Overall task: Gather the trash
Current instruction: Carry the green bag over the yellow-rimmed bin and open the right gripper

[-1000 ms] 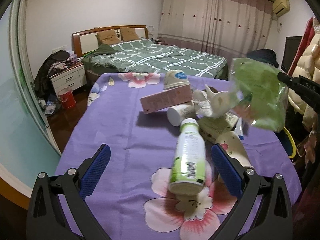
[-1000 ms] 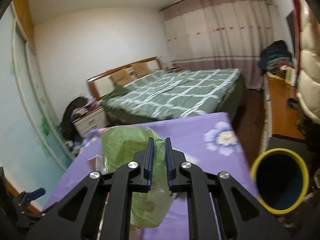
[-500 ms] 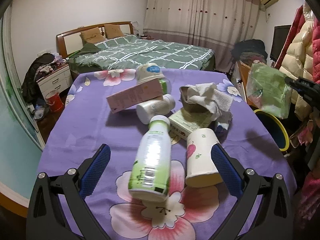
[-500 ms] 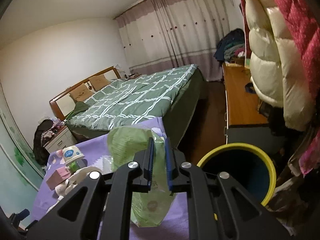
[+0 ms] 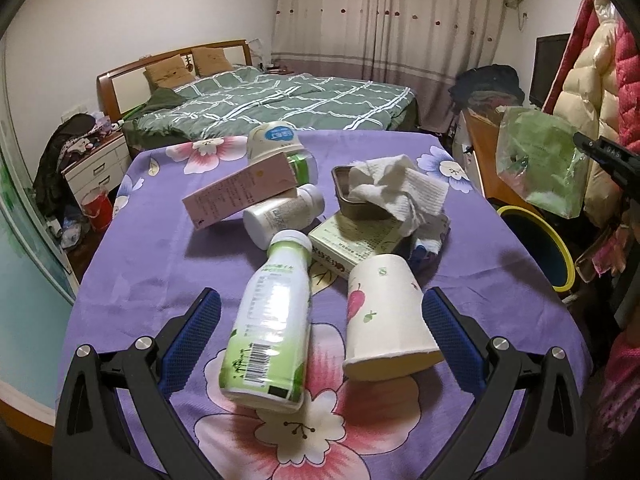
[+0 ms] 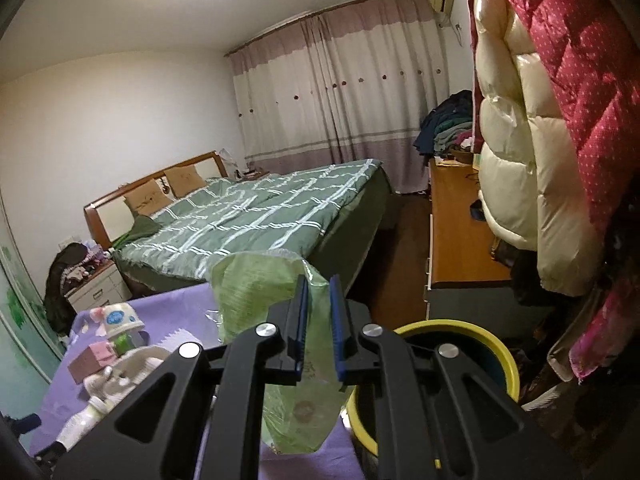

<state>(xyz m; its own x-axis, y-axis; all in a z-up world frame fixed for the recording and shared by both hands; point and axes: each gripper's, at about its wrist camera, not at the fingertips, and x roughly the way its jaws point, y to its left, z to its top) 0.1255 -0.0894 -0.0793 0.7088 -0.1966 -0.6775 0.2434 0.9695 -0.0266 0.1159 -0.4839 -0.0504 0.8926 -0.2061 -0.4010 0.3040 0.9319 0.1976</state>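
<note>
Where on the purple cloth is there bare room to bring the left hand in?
The left side of the cloth is bare, between the pink box and the table edge. The far strip toward the bed is bare too. The middle is crowded: bottle, paper cup, tissues.

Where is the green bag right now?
The green bag hangs pinched in the right gripper, off the table's right edge, just beside the yellow-rimmed bin.
</note>
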